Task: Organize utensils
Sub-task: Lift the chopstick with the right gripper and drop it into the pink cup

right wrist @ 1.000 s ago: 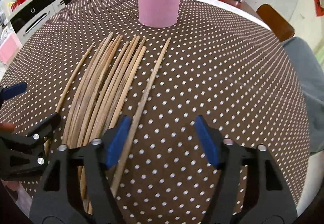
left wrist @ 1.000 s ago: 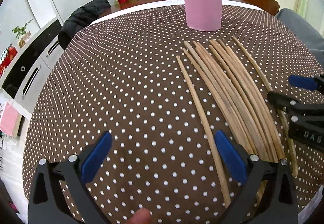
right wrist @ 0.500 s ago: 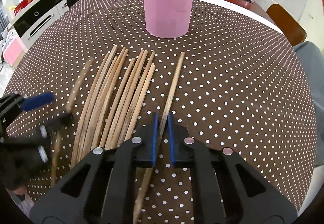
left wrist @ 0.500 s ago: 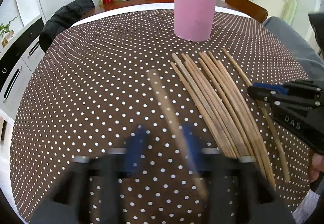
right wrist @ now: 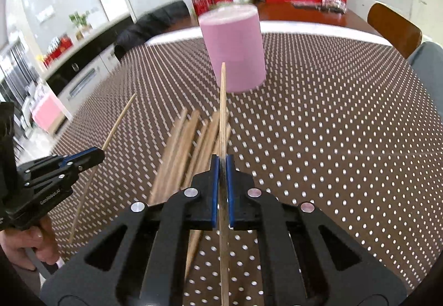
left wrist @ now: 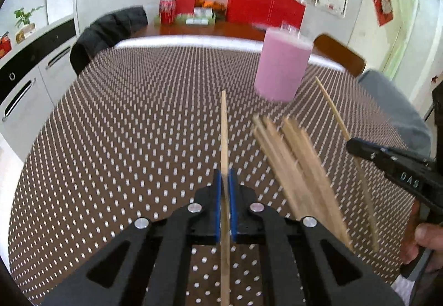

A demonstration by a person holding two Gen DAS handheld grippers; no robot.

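My left gripper (left wrist: 224,175) is shut on one wooden chopstick (left wrist: 224,134), which sticks out ahead of the blue pads, lifted off the cloth. My right gripper (right wrist: 222,162) is shut on another chopstick (right wrist: 222,101), its tip pointing at the pink cylindrical holder (right wrist: 235,48). In the left wrist view the right gripper (left wrist: 357,146) shows at the right edge with its chopstick (left wrist: 331,106) raised. The left gripper (right wrist: 91,155) appears at the left of the right wrist view. Several chopsticks (left wrist: 293,162) still lie in a bundle on the table, between the two grippers. The pink holder (left wrist: 281,65) stands upright beyond them.
The round table carries a brown tablecloth with white dots (left wrist: 124,139). A dark jacket hangs over a chair (left wrist: 110,29) at the far left. A wooden chair (right wrist: 393,26) stands at the far right. Red boxes and cans (left wrist: 263,4) sit on a sideboard behind.
Both grippers went from open to shut, each on an outer chopstick of the bundle. Both then rose and tilted up, lifting their chopsticks off the cloth.
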